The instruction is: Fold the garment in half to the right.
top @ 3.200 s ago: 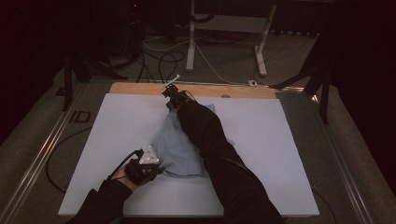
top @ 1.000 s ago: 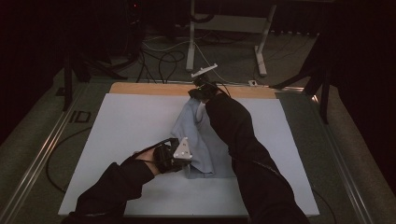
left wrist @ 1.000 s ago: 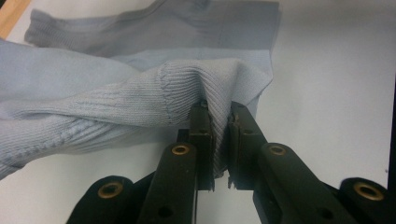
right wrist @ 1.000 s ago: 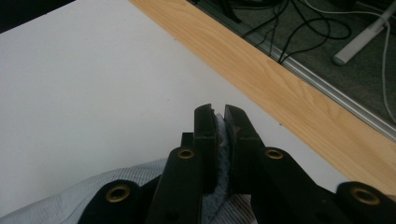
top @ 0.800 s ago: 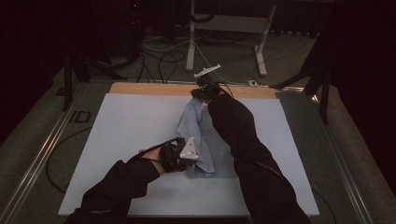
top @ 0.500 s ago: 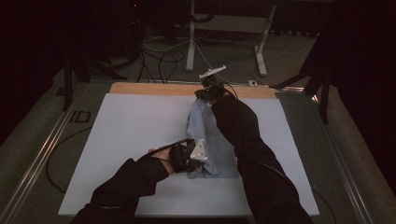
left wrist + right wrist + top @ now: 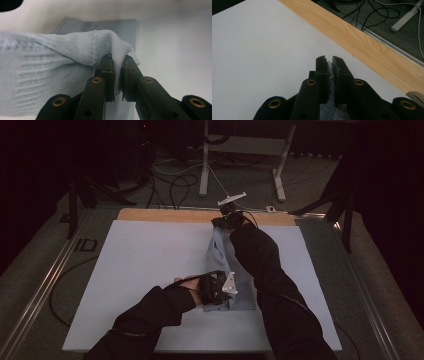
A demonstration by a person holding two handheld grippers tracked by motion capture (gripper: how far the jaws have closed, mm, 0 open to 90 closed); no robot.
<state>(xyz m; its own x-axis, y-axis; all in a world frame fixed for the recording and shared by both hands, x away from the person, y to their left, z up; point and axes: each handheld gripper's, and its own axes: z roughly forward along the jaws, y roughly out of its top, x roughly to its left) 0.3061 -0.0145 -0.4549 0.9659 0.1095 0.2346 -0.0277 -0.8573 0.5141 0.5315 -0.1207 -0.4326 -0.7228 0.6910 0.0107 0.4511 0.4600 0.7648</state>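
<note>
since the earlier pictures the left tongs (image 7: 226,292) have moved to the right across the worktop (image 7: 150,265), carrying the near edge of the light blue garment (image 7: 222,252) over itself, so the cloth is now a narrow folded strip instead of a wide flat shape. the right tongs (image 7: 222,221) also shifted a little to the right at the far edge.

in the left gripper view the left tongs (image 7: 118,72) are pressed together on the ribbed hem of the garment (image 7: 62,57), which is lifted and bunched over a flat layer below. in the right gripper view the right tongs (image 7: 329,72) are also pinching a thin fold of the same blue cloth (image 7: 330,100) between the pads.

the garment lies a bit right of the middle of the white worktop, stretched between both tongs. behind the right tongs there is the wooden strip (image 7: 165,215) of the worktop, and farther away cables (image 7: 175,180) on the floor.
</note>
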